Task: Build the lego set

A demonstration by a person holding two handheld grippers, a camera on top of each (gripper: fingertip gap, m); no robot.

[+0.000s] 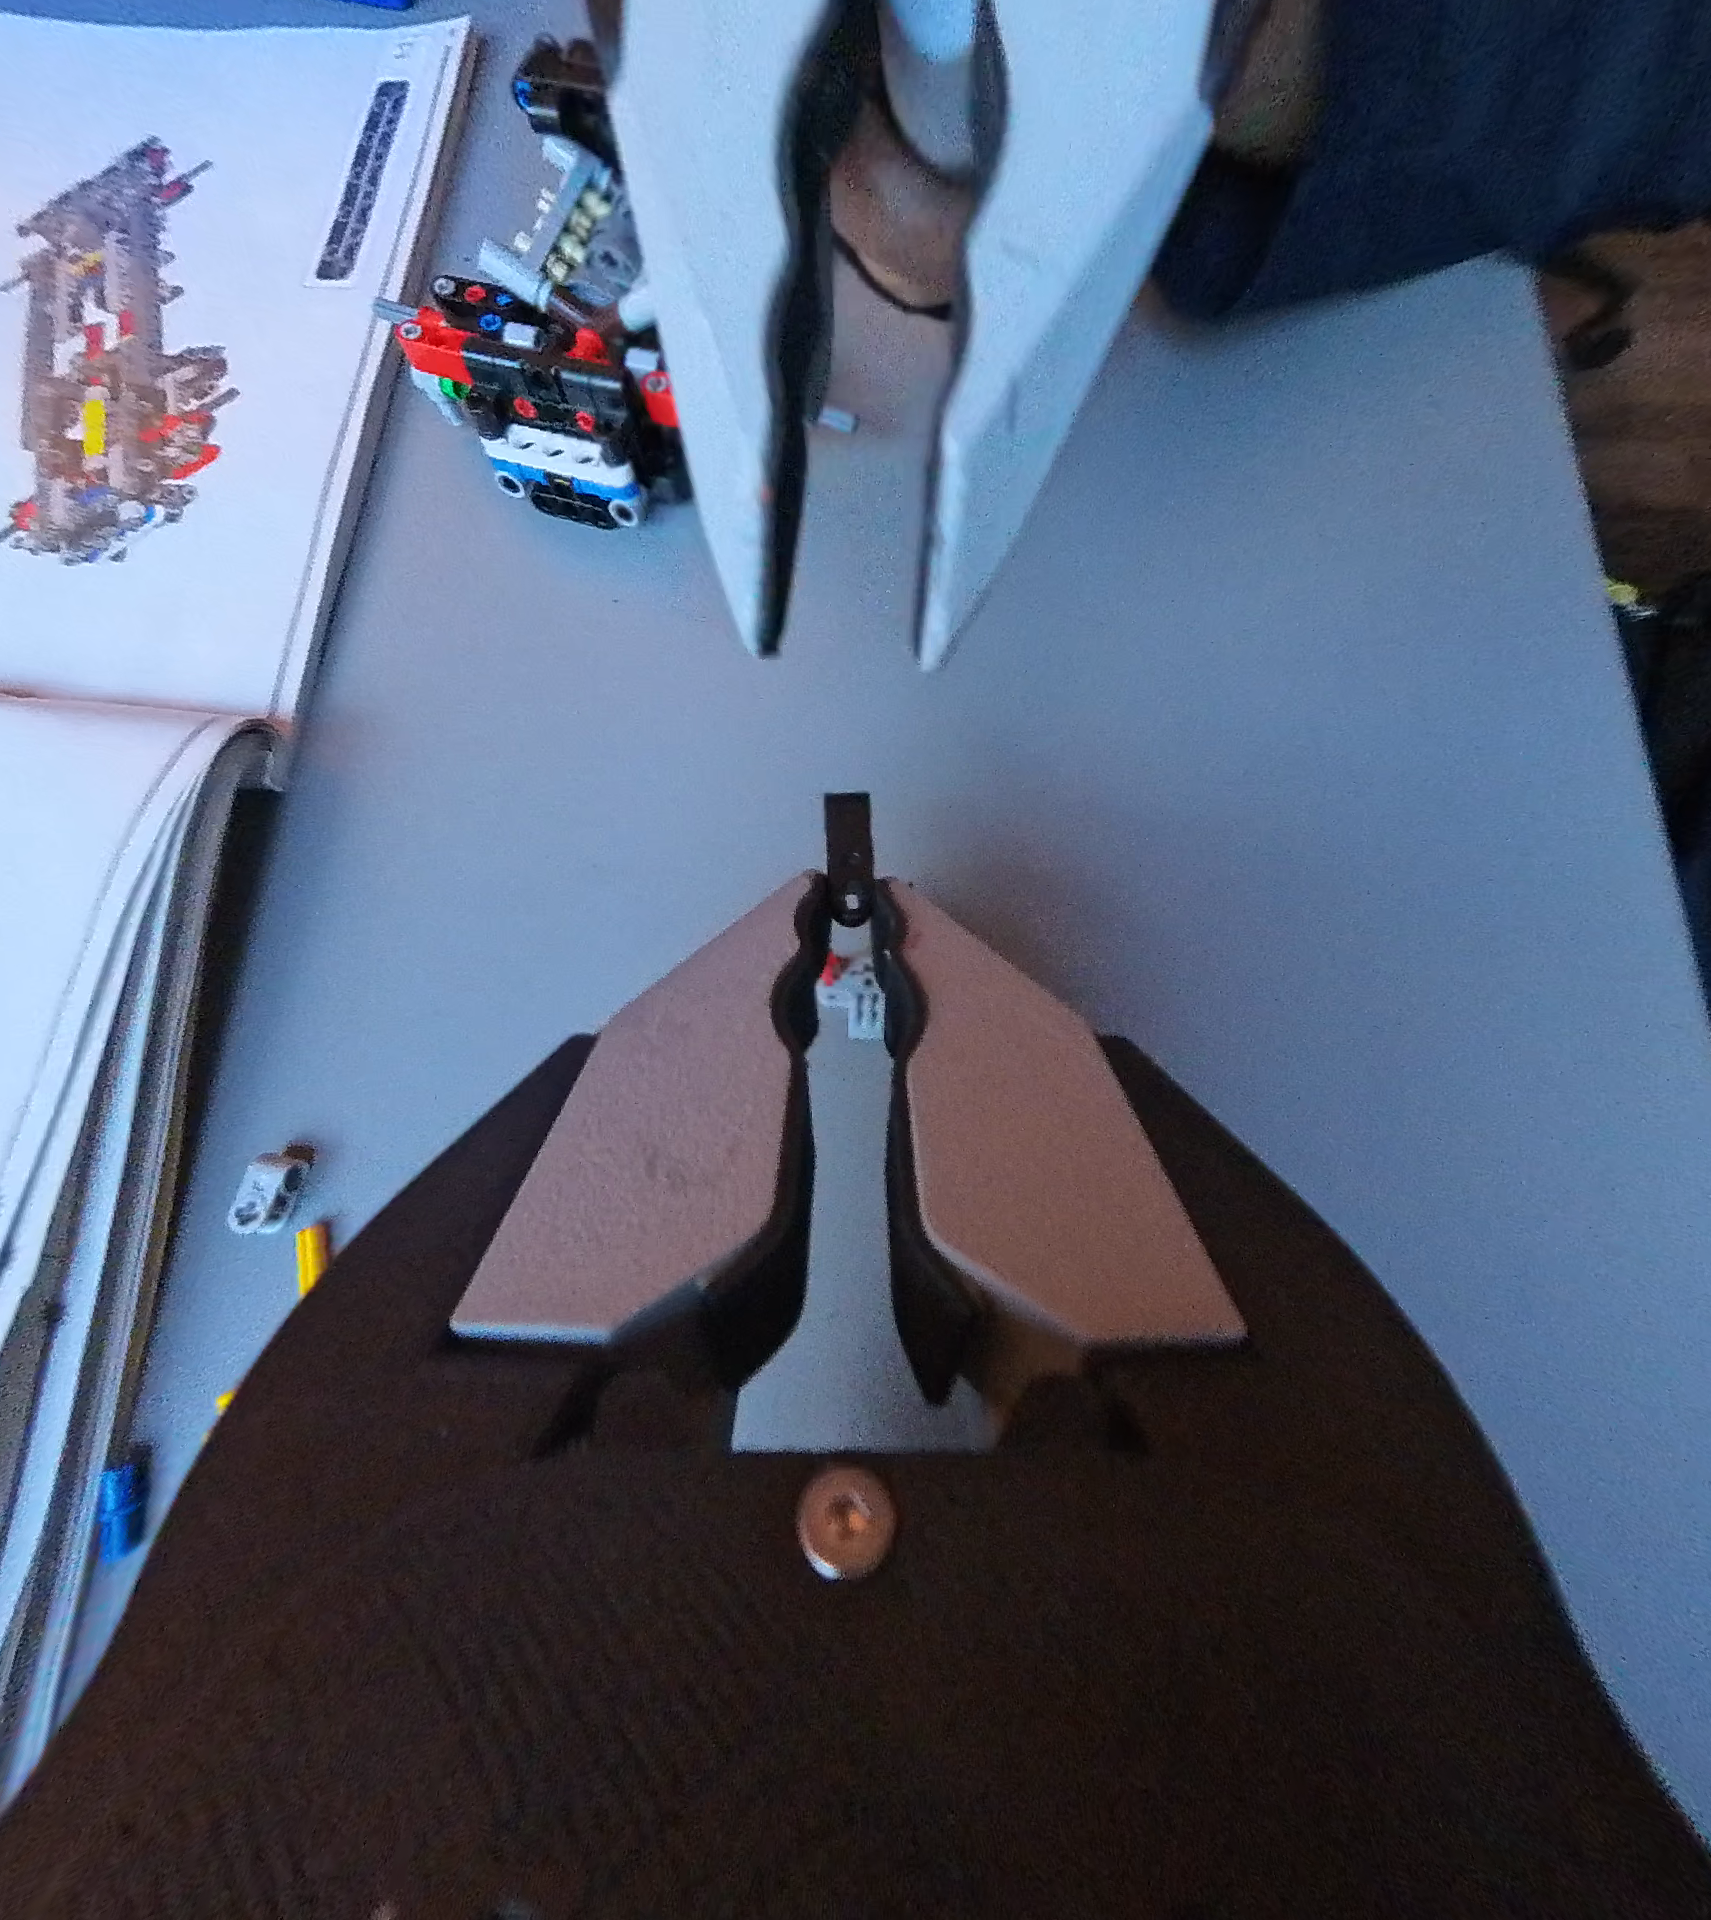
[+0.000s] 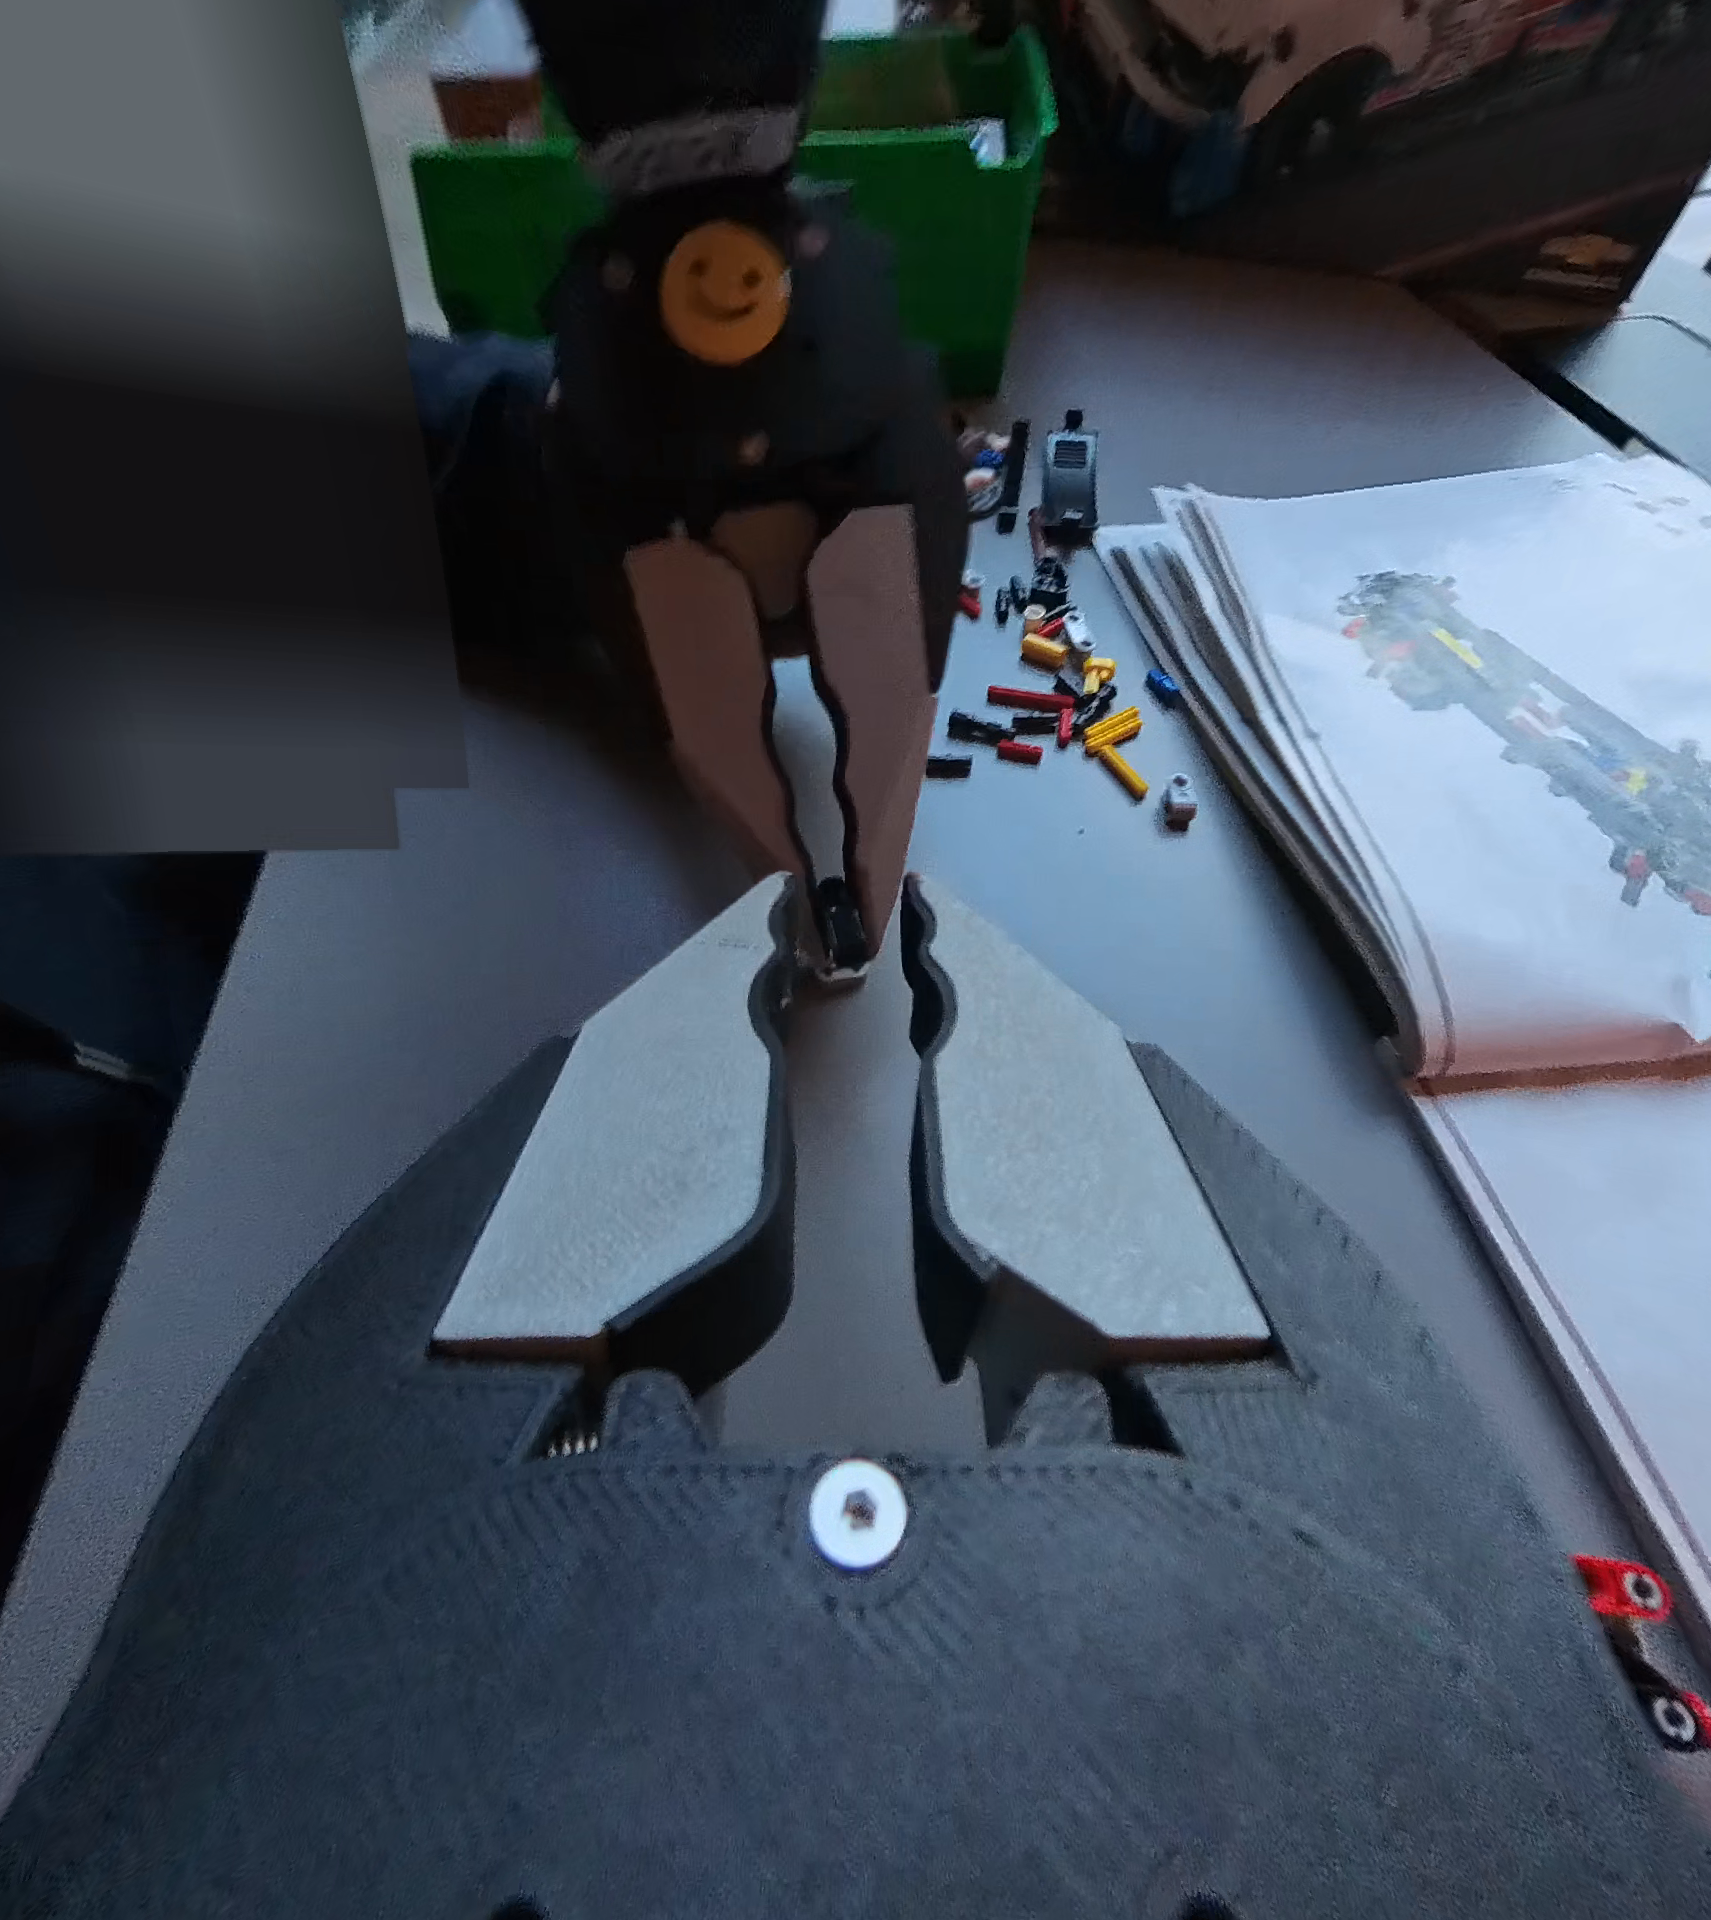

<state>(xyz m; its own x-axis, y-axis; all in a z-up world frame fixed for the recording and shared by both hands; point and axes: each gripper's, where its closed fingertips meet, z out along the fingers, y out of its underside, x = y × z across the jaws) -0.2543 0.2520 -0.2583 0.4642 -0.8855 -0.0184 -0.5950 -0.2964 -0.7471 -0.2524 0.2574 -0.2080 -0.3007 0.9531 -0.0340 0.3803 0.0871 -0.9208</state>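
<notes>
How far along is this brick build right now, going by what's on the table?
Partly done: a red, black and white assembly stands by the open instruction book. In hand: the left gripper pinches a small black piece, while the right gripper faces it with jaws apart and nothing between them. Left: loose pins and connectors lie unused beside the book.

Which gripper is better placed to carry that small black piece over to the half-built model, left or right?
Left, probably. The left gripper is already shut on the black piece, pads pressing both sides. The right gripper stands open, facing it, holding nothing. The half-built model sits on the table beyond.
</notes>
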